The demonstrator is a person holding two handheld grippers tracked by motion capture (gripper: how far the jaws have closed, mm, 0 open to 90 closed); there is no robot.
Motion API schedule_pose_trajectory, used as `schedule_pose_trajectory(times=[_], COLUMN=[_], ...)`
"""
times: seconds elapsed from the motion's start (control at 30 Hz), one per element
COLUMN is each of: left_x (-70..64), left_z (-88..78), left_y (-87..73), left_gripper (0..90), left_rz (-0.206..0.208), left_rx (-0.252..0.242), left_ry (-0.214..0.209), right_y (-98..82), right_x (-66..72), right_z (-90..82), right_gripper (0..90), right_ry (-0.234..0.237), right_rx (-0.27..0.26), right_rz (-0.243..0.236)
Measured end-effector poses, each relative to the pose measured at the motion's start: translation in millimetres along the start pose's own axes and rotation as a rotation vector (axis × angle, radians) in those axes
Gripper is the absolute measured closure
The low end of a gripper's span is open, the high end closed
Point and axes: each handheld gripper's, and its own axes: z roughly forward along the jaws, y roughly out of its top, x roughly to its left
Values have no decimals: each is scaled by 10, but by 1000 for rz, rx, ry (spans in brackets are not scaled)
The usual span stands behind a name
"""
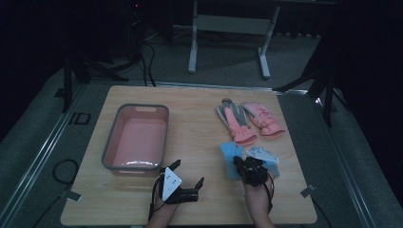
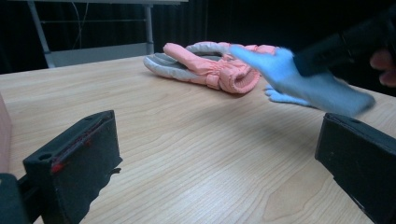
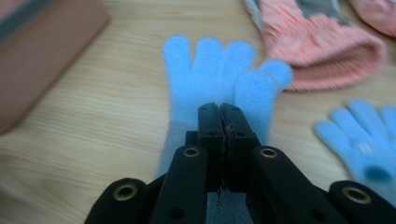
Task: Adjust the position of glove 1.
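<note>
On the pale wooden surface [image 1: 199, 137], with fine straight grain and rounded corners, sit these items. Right claw [image 3: 220, 108]: two black jaws pressed together, pinching the cuff end of a light-blue fleece glove [image 3: 217, 79]; the glove's soft, fuzzy fabric hangs from the jaws with four rounded fingers and a thumb fanned out, and the left gripper view shows it raised off the wood, blurred. In the high view this claw [image 1: 244, 166] sits at the near right, held by a hand. Second light-blue glove [image 3: 369, 149]: same fleece, lying flat on the wood just beside the held one, with a small pale patch and a darker spot on its palm. Pair of padded pink mittens [image 1: 249, 121]: quilted, puffy shells with grey palm panels and ribbed, gathered cuffs, lying side by side on the far right of the wood, just beyond the blue gloves; the nearer cuff [image 3: 322, 56] is a thick gathered pink roll. Pink rectangular tub [image 1: 137, 137]: smooth plastic, rounded corners, grey rim, empty, standing on the left half. Left claw [image 1: 187, 173]: jaws spread wide, nothing between them, low over the near edge just in front of the tub; its blocky matte black pads [image 2: 77, 158] show red marks.
</note>
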Motion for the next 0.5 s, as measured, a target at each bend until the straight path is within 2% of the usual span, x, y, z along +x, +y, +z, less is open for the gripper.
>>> schedule_pose_trajectory(times=[0.07,0.1,0.2,0.37,0.47,0.5], left_x=[-1,-1,-2,0,0,0], left_z=[0,0,1,2,3,3], left_y=[0,0,1,1,2,2], left_gripper=[1,1,1,1,1,1], left_rz=[1,3,7,7,5,5], left_rx=[0,0,1,2,4,5], left_ry=[-1,-1,-1,-3,-4,-4], right_y=[-43,-130,-217,-284,-327,-377], right_x=[-13,-41,-42,-33,-57,-70], right_z=[12,56,140,258,331,384], right_gripper=[876,876,875,868,842,820], right_ry=[-7,-20,-23,-31,-38,-44], right_rx=[5,15,38,66,81,81], right_rz=[9,34,41,34,31,17])
